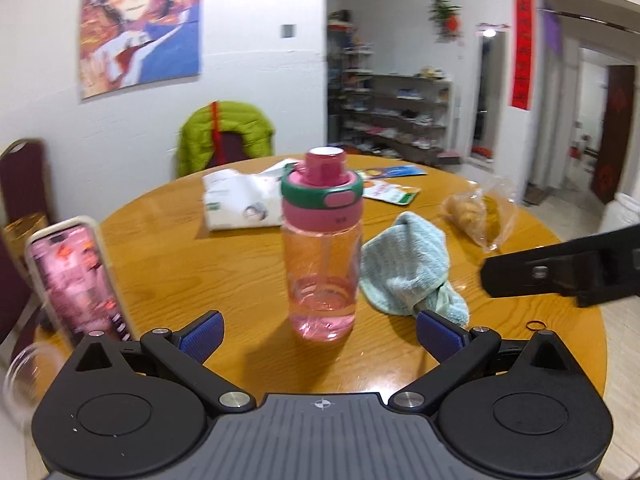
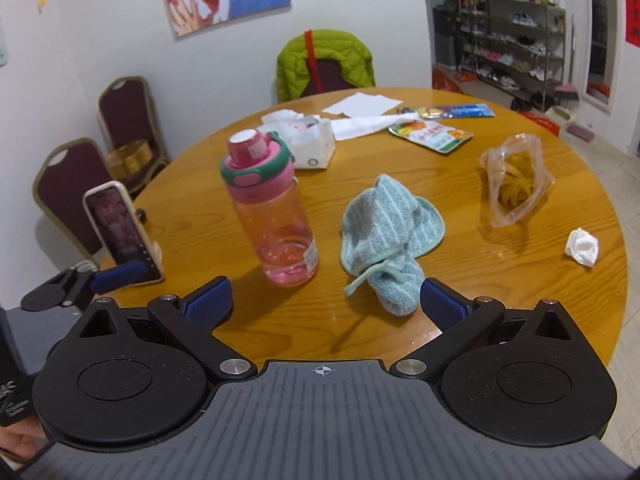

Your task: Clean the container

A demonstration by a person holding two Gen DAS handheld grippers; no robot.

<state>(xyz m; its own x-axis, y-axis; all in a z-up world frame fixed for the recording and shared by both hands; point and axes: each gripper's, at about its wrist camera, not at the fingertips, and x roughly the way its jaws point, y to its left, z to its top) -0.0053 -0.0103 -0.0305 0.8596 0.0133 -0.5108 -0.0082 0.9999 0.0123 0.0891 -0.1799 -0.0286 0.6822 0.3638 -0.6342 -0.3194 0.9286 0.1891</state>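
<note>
Left gripper [image 1: 320,334] is held low and level over the near edge of the round wooden table [image 1: 208,256], aimed straight at the pink bottle [image 1: 322,248]; its blue-padded fingers [image 1: 202,336] are spread wide, nothing between them, nothing touched; the bottle stands just ahead of the gap, apart from both pads.

Right gripper [image 2: 324,300] is held likewise low at the table's near side, pointed between bottle and cloth; its fingers [image 2: 210,300] are set wide apart and grip nothing; the right-hand pad sits just beside the near end of the cloth [image 2: 390,232], contact cannot be told.

Left to right on the table, from the right wrist view: a phone [image 2: 120,232] propped upright near the left edge, screen lit; the bottle, upright, lid closed (pink cap, green collar), body clear pink; the light blue cloth crumpled just right of the bottle, apart from it; a clear plastic bag [image 2: 516,180] with yellow contents farther right; a crumpled white tissue [image 2: 582,246] near the right edge.

Behind the bottle a tissue pack [image 2: 308,140] and loose white papers [image 2: 362,105] are seen; a green jacket [image 2: 326,58] is draped on the far chair.
</note>
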